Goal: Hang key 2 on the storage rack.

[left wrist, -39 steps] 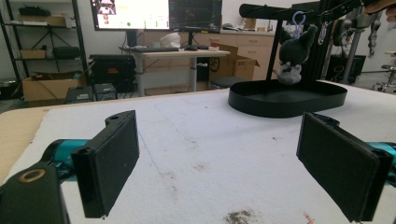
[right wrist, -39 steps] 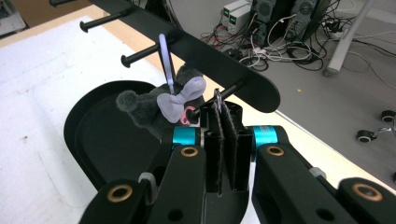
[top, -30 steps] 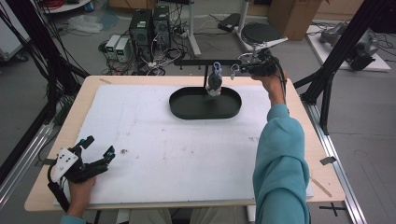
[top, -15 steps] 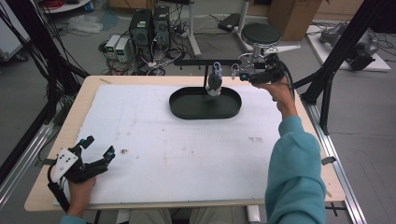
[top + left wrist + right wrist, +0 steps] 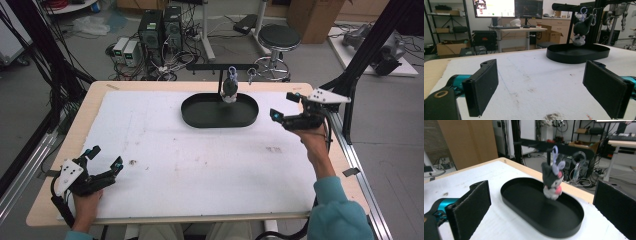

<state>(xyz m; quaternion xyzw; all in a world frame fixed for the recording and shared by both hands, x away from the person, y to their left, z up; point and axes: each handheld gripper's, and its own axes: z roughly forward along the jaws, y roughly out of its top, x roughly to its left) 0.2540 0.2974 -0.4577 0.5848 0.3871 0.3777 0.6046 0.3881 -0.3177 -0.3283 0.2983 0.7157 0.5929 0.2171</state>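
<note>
Across the middle of the high view, the white counter carries a black oval tray at upper centre; a plush keychain hangs from the stand's crossbar above it. Right claw, jaws just opened wide and empty, sits right of the tray. Left claw, lower left, wide, empty. Best to retreat level, clear of the tray rim.

Person in teal sleeve w/ two black grippers: left gripper & right gripper, teal-tipped, white plates, black cables, flat black pads
</note>
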